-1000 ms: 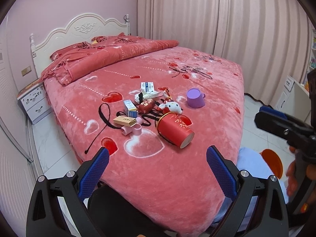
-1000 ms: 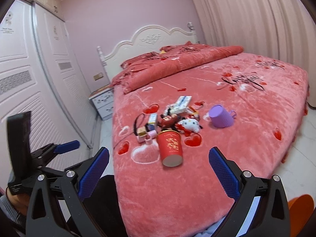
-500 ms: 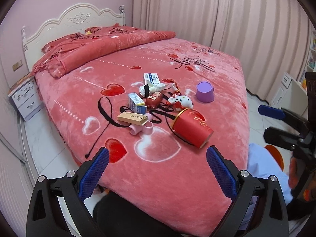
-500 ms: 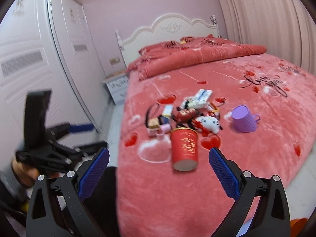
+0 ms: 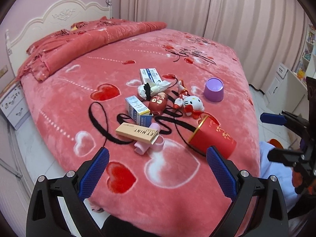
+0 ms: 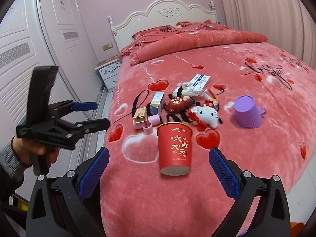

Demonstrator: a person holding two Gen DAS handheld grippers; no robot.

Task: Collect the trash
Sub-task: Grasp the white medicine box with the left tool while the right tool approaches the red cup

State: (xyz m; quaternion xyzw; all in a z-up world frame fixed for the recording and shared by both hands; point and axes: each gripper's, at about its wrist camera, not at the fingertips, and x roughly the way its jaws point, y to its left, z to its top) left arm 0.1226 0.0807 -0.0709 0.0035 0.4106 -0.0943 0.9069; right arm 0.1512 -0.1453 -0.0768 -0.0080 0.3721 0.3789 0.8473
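— While both tools hang over the near edge of the bed (image 5: pixel 83 90), what are they doing?

— The left gripper (image 5: pixel 157 169) has its blue pads spread wide with nothing between them. The right gripper (image 6: pixel 159 170) is spread just as wide and empty too.

— Where is the trash?

— Clustered mid-bed on the pink heart blanket. A red paper cup (image 6: pixel 174 148) lies on its side nearest the edge, its base toward the right gripper's camera. Just beyond it, to the left, a tan box printed "MINT" (image 5: pixel 137 132) lies across a pink roll (image 5: pixel 147 143). Behind that sits a small blue-and-white carton (image 5: pixel 137 110) with an open flap, then a crumpled white wad (image 5: pixel 153 87), and farthest back a flat blue-and-white box (image 5: pixel 151 75).

— Anything else mixed in?

— A dark red toy (image 5: pixel 158 104) just beside the carton, a white cat plush (image 5: pixel 192 103) with a red bow next to it, and a purple cup (image 6: pixel 247 111) upside down, off to the right and apart from the pile.

— Can each tool see the other?

— Yes. In the right wrist view a hand (image 6: pixel 31 150) in a grey sleeve holds the left one's handle.
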